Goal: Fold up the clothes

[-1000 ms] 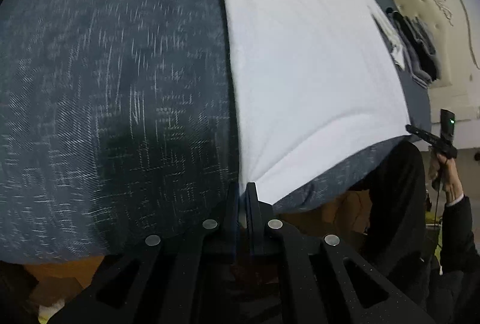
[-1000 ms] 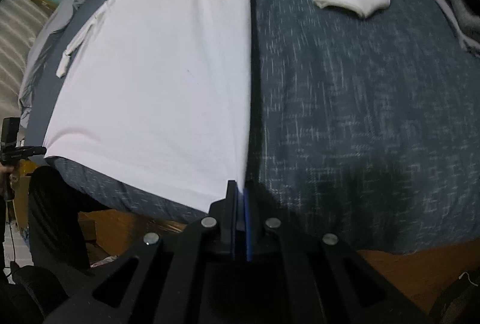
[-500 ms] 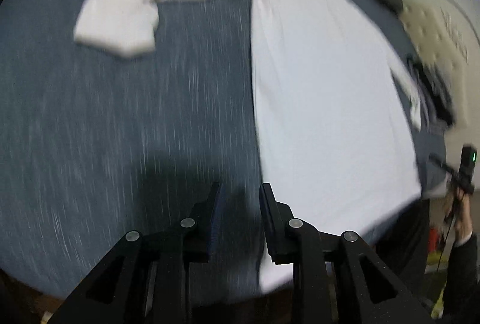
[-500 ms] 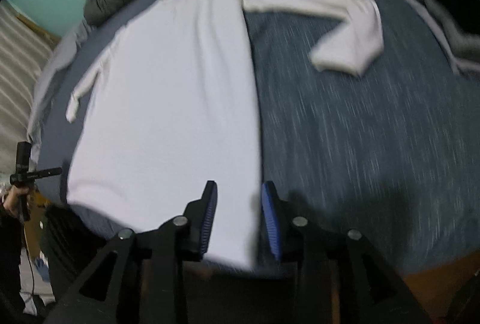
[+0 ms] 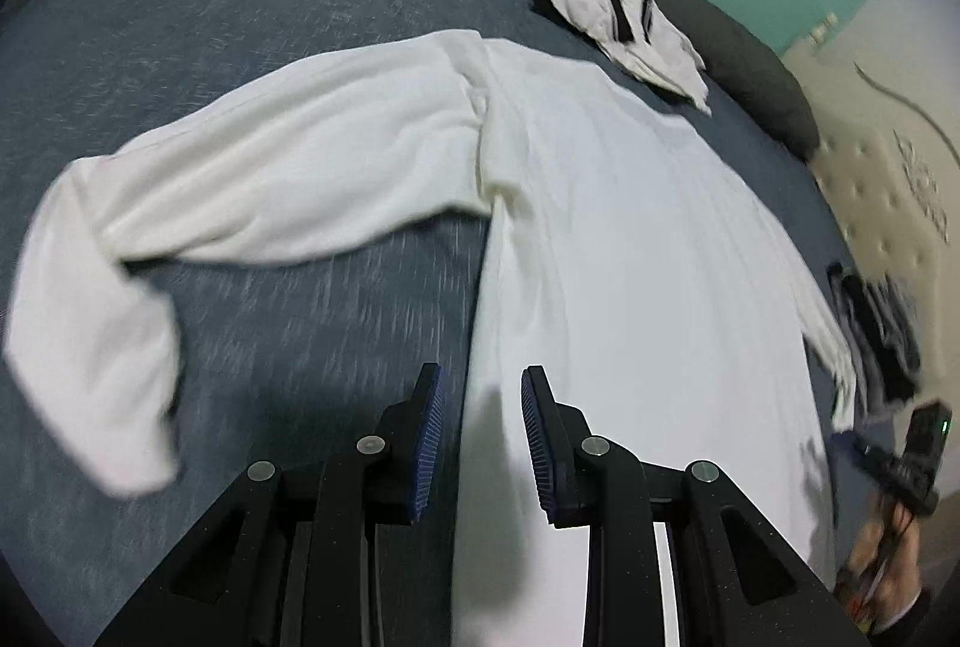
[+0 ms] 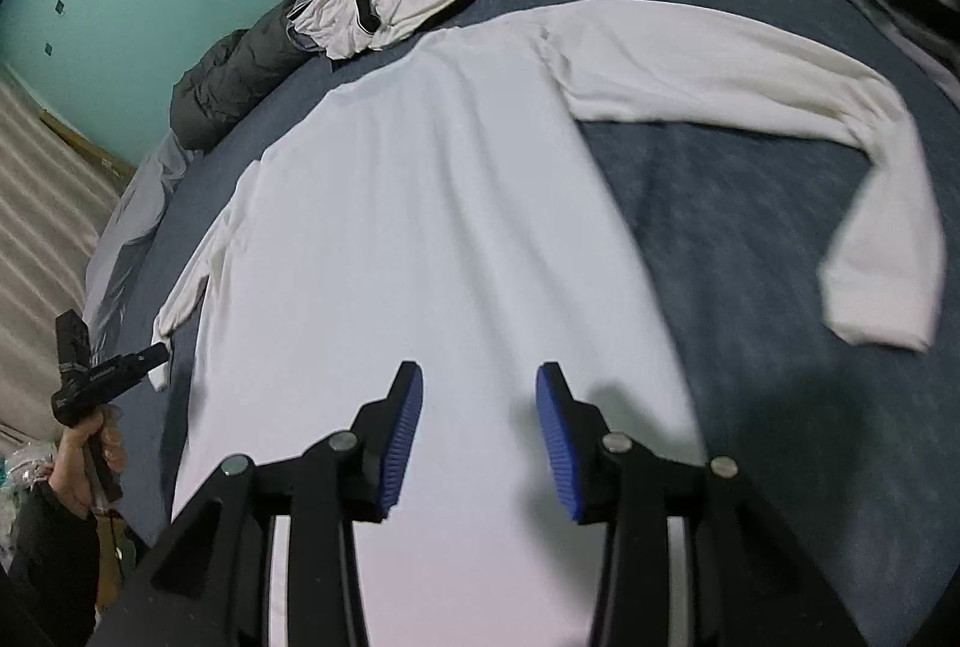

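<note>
Shirt (image 5: 630,251), white and long-sleeved, is lying spread flat on the blue bed (image 5: 210,35), one sleeve (image 5: 252,179) crooked out to the side. Left tongs (image 5: 478,443) and right tongs (image 6: 478,437) are both hanging released above its lower body, gripping nothing. I'm guessing a one-layer pinch would be dragging the cloth askew. Near the hem the bed edge is leaving little room; bare blue bedding beside the sleeve is offering plenty.

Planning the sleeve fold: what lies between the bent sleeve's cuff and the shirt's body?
Only bare blue bedcover between cuff and shirt body, clearest in the right wrist view.
</note>
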The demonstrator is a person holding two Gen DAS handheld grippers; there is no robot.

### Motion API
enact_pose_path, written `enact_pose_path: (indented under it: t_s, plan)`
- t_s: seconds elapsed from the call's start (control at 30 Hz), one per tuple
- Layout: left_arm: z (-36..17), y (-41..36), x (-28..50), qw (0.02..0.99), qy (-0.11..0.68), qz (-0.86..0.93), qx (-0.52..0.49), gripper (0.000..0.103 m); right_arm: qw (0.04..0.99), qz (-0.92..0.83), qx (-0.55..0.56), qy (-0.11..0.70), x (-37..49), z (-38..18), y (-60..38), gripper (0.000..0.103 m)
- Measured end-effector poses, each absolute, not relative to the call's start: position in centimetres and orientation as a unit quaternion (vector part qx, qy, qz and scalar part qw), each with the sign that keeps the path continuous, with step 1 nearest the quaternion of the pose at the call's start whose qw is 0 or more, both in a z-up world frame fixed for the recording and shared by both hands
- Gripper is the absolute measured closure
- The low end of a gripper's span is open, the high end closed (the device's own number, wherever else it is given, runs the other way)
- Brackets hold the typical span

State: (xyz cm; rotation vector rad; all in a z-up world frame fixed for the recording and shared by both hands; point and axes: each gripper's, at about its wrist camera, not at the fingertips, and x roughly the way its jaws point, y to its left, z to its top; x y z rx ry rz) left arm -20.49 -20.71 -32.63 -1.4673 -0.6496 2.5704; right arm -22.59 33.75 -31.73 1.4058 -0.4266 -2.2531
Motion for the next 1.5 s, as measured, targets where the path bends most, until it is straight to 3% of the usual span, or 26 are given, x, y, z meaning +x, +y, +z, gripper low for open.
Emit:
enact_pose_path:
  t_s: [0.17,0.47,0.53,0.57,0.77,1.0,1.07,1.2,1.5]
  plan:
    - [-34.2,-21.2,-23.8,0.05,-0.249,0.845,-0.47,0.074,0.247,-0.813,0.487,-0.203,-24.4,-33.1,30.7,0.063]
    - [-34.8,-19.9,-27.1,0.043,-0.194,0.862,-0.466,0.075,0.267,-0.807,0.488,-0.195,-25.4,-35.6,27.6,0.062]
    - [-34.6,-19.3,-27.3,0.047,-0.178,0.866,-0.465,0.085,0.27,-0.806,0.489,-0.197,-25.3,-36.1,27.6,0.062]
    - [-34.5,-19.1,-27.3,0.048,-0.17,0.868,-0.464,0.102,0.271,-0.805,0.489,-0.198,-25.3,-36.3,27.5,0.062]
    - [-33.0,-19.9,-26.4,0.042,-0.169,0.878,-0.446,0.102,0.273,-0.8,0.491,-0.21,-25.3,-37.4,27.7,0.058]
    - [-35.0,-22.3,-26.4,0.023,-0.251,0.847,-0.469,0.1,0.278,-0.799,0.487,-0.218,-25.1,-37.2,27.8,0.058]
    - [-34.8,-22.4,-26.2,0.015,-0.245,0.85,-0.465,0.098,0.28,-0.798,0.486,-0.221,-25.1,-37.2,27.7,0.058]
    - [-33.6,-21.5,-26.2,0.032,-0.234,0.857,-0.458,0.08,0.282,-0.797,0.485,-0.223,-25.1,-37.1,27.6,0.058]
    - [-33.0,-19.1,-28.0,0.041,-0.202,0.861,-0.464,0.078,0.283,-0.797,0.484,-0.225,-24.9,-36.9,27.4,0.057]
